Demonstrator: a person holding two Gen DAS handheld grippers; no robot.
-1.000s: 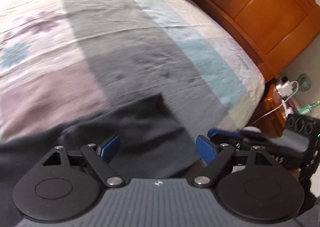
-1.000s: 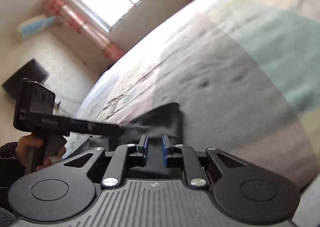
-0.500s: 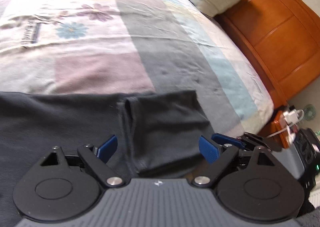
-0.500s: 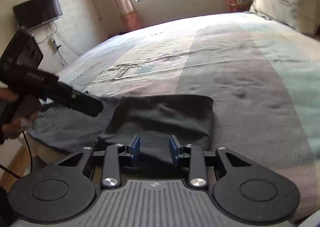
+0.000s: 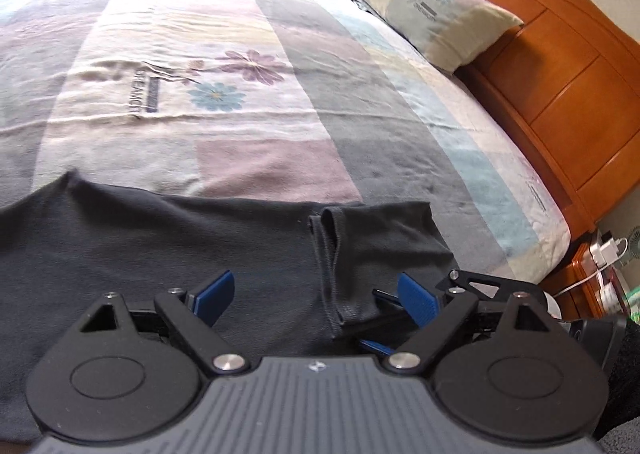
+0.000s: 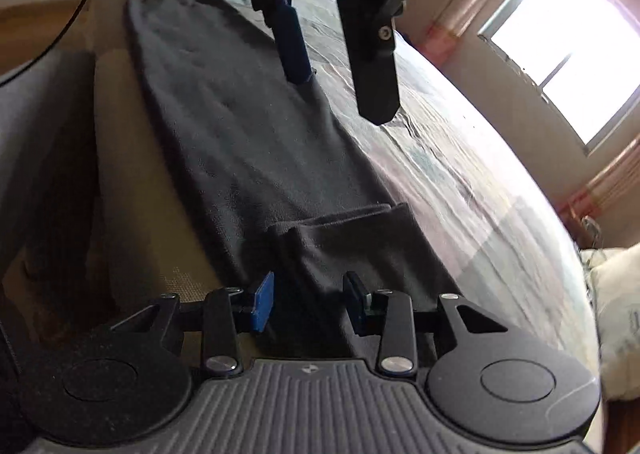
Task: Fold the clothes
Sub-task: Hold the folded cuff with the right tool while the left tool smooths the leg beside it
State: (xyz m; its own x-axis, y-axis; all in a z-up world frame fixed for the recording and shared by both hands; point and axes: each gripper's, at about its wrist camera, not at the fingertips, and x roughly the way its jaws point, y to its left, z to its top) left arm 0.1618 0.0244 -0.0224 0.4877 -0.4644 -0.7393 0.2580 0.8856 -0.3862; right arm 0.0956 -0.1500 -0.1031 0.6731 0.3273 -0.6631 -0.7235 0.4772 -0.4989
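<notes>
The dark grey trousers [image 5: 168, 254] are lying flat along the near edge of the bed [image 5: 248, 102], their leg end folded back over itself. The left gripper [image 5: 316, 298] is hovering wide open above them, grasping nothing. The right gripper [image 6: 308, 302] is closing over the folded end, its pads not yet pressing the cloth.

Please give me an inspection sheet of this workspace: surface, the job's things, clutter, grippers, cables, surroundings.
Surface: bed with patchwork flower cover.
Job's things: dark trousers lie flat along the bed's near edge, leg end folded back.
Clutter: pillow at the headboard.
Grippers: left gripper open above the trousers; right gripper, jaws closing, over the folded end, pads not pressing.
Cables: white cable at the nightstand.
Surroundings: wooden headboard, window.
</notes>
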